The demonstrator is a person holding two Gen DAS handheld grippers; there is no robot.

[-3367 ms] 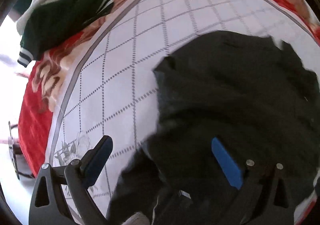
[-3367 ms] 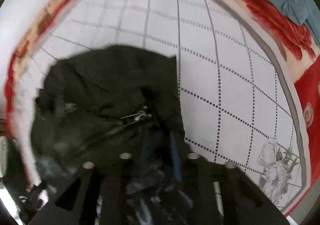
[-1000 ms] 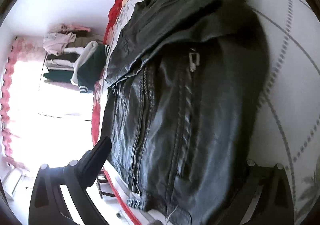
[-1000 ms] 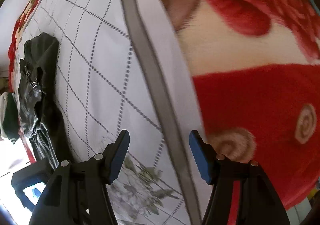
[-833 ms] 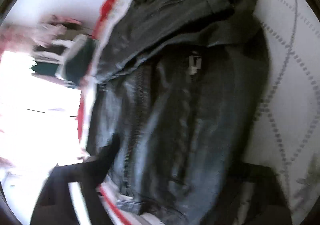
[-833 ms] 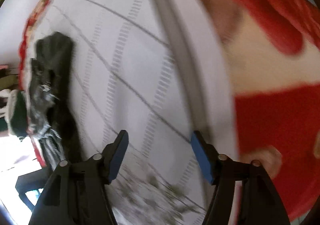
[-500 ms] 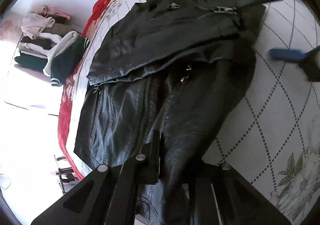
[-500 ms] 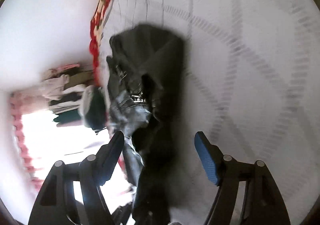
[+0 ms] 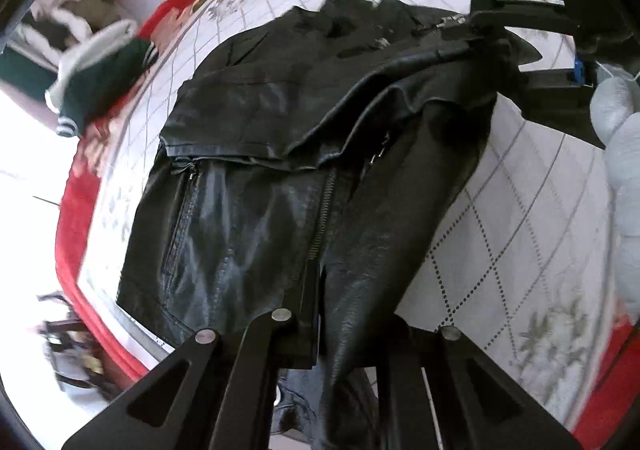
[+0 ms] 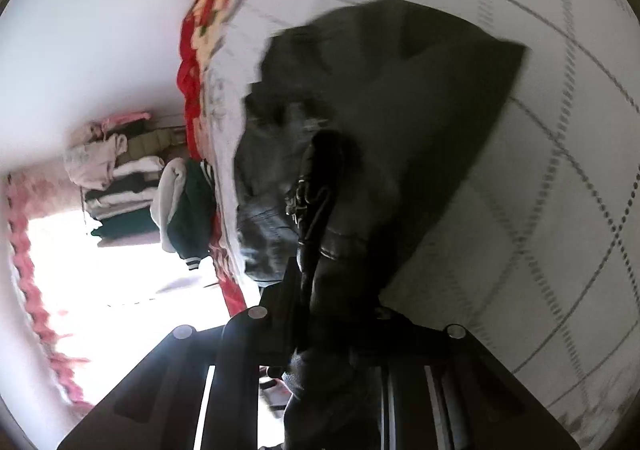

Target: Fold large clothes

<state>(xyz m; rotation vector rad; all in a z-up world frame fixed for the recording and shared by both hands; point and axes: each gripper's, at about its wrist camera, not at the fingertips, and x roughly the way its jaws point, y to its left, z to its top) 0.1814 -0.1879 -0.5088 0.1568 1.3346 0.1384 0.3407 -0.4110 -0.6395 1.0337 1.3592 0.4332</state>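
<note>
Left wrist: one black leather jacket (image 9: 256, 178) on quilt (image 9: 500, 250), left gripper (image 9: 320, 330) clamped on hem, right gripper (image 9: 480, 34) just closed, gripping collar upper right, one green jacket (image 9: 100, 86) upper left.

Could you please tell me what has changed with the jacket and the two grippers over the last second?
Both grippers were open a second ago. The left hand-held gripper has since closed on the black leather jacket at its hem, and the right hand-held gripper has swung over and just closed on its upper edge. The quilted bedspread and green jacket stay put.
</note>
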